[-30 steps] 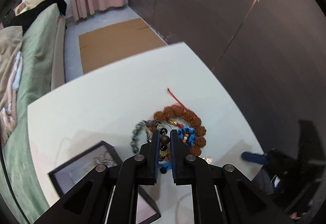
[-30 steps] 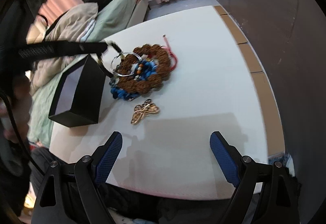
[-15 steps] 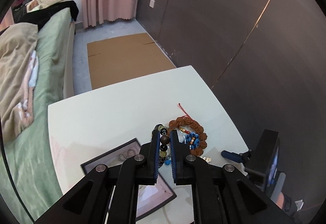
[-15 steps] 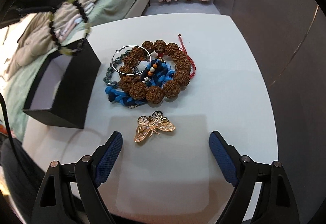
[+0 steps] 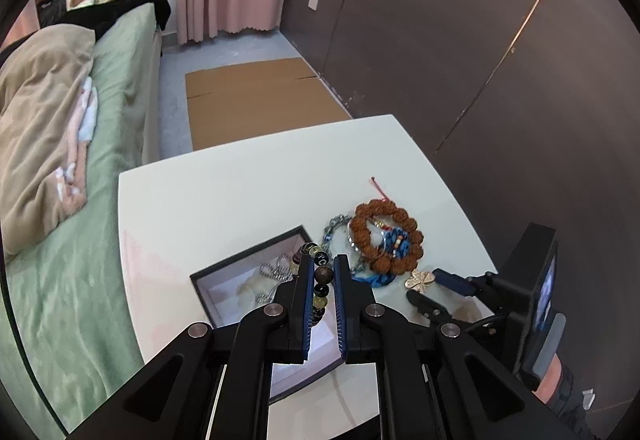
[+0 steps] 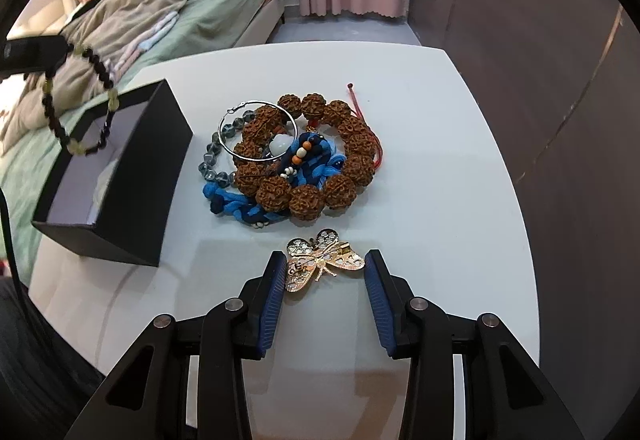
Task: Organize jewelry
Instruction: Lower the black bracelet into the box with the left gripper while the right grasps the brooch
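- The butterfly brooch (image 6: 325,260) is bracketed by the right gripper (image 6: 325,267), whose jaws are set partly apart, one blue ribbed pad at each wingtip; contact cannot be confirmed on either side.
- The brooch's long axis, wingtip to wingtip, runs left to right across the gap, in line with the closing direction, so the coming squeeze is judged to land on the wing edges rather than the flat faces.
- The brooch lies flat on the white table (image 6: 440,160); it is thin gilt metal with pierced, filigree wings, and a low, slippery grip is to be expected.
- The beaded bracelet (image 5: 322,282) is pinched between the narrow jaws of the left gripper (image 5: 322,272); in the right wrist view its loop of dark round beads and pale yellow ones hangs over the open black box (image 6: 116,176).
- The box is matt black card with a pale lining; a silver chain (image 5: 276,274) is already seen inside.
- Just beyond the brooch, a heap is left on the table: a bracelet of knobbly brown seed beads (image 6: 308,160) with a red cord, a braided blue cord (image 6: 240,200), a thin silver hoop (image 6: 256,132) and grey glass beads (image 6: 214,156), all overlapping.
- The right gripper is the nearer one to the brooch; the left is at the box.
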Demonstrator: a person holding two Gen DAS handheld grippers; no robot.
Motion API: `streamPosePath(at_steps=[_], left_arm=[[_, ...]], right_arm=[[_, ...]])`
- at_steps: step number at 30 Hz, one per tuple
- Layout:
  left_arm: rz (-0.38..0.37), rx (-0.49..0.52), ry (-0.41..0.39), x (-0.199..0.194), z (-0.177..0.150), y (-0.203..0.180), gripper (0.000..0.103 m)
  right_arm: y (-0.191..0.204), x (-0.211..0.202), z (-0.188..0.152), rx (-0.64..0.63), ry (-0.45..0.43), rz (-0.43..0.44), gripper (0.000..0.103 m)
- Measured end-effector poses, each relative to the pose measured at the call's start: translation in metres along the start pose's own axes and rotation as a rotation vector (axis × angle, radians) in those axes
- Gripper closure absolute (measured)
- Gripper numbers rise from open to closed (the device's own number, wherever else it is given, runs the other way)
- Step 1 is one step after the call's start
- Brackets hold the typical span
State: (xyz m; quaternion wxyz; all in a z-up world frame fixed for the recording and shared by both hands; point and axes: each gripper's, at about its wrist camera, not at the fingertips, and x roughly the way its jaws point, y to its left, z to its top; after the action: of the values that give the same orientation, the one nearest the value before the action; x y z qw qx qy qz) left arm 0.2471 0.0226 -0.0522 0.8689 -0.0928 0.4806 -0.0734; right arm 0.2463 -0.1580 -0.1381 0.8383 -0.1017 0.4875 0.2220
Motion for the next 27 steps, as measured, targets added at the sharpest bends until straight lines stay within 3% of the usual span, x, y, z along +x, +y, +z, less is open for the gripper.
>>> streamPosePath(at_steps=[9, 19, 23, 27], left_arm=[[-0.009, -0.005, 0.037, 0.012, -0.011, 0.000, 0.093], [-0.051, -0.052, 0.056, 0.029, -0.003, 0.003, 0.093], [-0.041, -0.098, 0.103, 0.040, -0.001, 0.013, 0.092], [-0.049, -0.138, 0.105, 0.036, -0.004, 0.027, 0.065]], right_arm=[[-0.008, -0.024, -0.014, 0.066, -0.035, 0.038, 0.062], [-0.018, -0.056, 0.000, 0.093, -0.091, 0.076, 0.062], [-0.017, -0.060, 0.008, 0.100, -0.096, 0.096, 0.062], [-0.009, -0.063, 0.016, 0.094, -0.098, 0.117, 0.062]])
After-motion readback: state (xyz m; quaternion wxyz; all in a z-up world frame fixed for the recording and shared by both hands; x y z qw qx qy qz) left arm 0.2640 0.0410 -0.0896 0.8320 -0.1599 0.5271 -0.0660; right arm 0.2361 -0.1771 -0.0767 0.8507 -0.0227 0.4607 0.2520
